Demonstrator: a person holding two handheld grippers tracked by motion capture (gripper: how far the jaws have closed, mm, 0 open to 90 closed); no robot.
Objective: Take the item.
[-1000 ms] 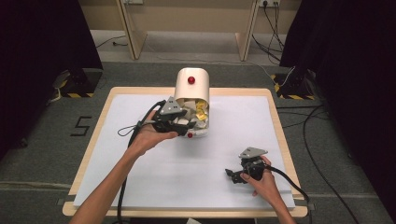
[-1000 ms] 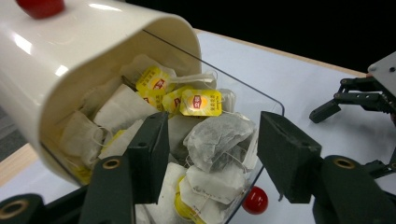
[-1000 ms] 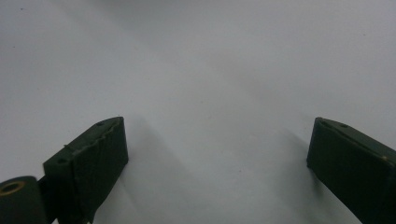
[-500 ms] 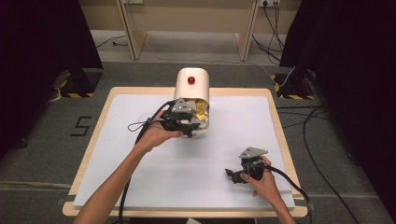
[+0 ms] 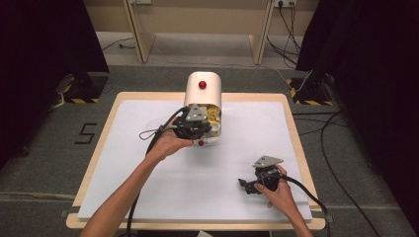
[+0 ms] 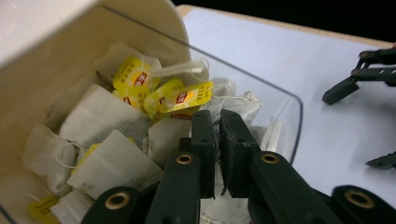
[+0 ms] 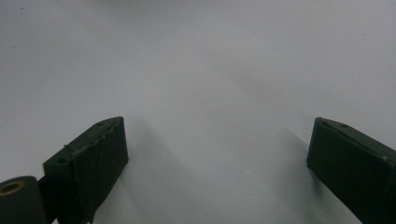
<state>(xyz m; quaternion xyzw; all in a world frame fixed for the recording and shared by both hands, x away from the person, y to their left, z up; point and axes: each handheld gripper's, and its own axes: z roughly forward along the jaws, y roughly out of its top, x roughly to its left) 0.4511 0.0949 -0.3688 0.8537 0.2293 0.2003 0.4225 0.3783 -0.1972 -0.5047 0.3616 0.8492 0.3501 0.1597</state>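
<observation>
Reaching with the left gripper (image 6: 217, 116) into the clear bin (image 6: 294, 107) at the front of a white dispenser (image 5: 202, 94), which stands by the middle of the table's (image 5: 123, 148) far edge. Have just been closing the jaws, now clenched to a thin slit, and seem to be pinching the white paper of a tea bag (image 6: 236, 103) low between the pads. Hard to tell how much of it is caught. Resting the right gripper (image 5: 244, 185) near the table's near right corner with the jaws released, spread wide over bare table (image 7: 217, 140) and grasping nothing.

Plenty to go wrong from here:

- Holding by a corner only. Could slip free on the way up and drop back onto the heap of tea bags (image 6: 112, 154), since the paper is thin and smooth.
- Squeezing too hard or jerking upward. May tear the paper and spill leaves into the bin.
- Dragging neighbours along. Looks likely, with strings (image 6: 182, 69) and yellow tags (image 6: 187, 95) lying looped across one another just beyond the jaws. Could lift two or three bags at once, or hook one over the bin's rim.
- Catching the clear front wall on the way out, close beside the jaws. Might pull the bin forward or shift the dispenser toward the table's far edge.
- No help from the idle right gripper, well apart from the dispenser and unable to steady it.
</observation>
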